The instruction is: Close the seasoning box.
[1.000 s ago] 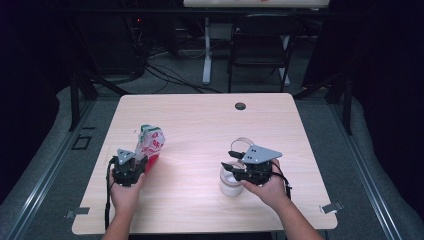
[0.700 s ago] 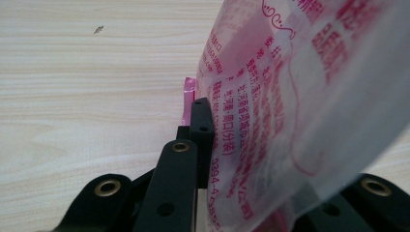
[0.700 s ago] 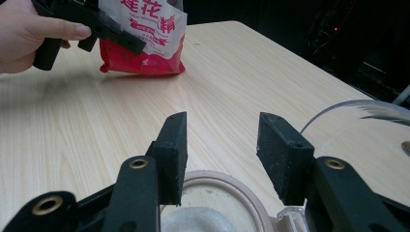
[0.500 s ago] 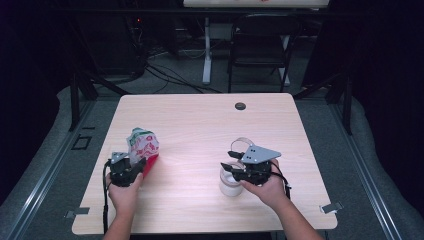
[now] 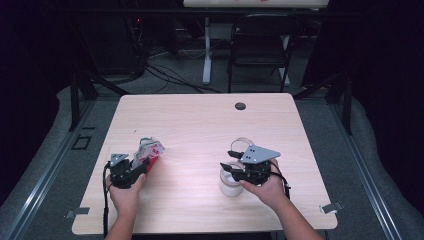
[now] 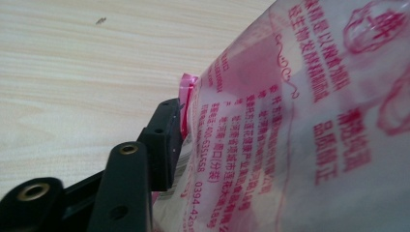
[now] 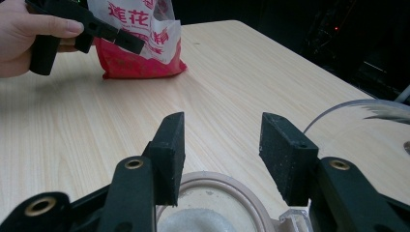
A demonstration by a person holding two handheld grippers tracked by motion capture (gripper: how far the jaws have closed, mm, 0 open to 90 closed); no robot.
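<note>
The red-and-white plastic bag [image 5: 147,152] stands near the table's left edge, toward the front, and the left tongs [image 5: 140,169] sit right against it. Their jaws have just been opening; in the left gripper view one jaw lies along the printed film [image 6: 300,125], the other is hidden behind it, so the bag seems let go rather than pinched. The open white jar [image 5: 230,184] stands toward the front right of the table, holding white powder [image 7: 193,223], and the right tongs [image 5: 234,165] hang spread above its rim, gripping nothing. A clear lid [image 7: 367,116] lies just beside it. Judging by this, filling looks done or paused; closing the jar is left. The table [image 5: 200,120] is pale wood with a dark round grommet [image 5: 240,106] near the back edge. Behind stand a folding chair [image 5: 260,55] and floor cables in a dark room.
</note>
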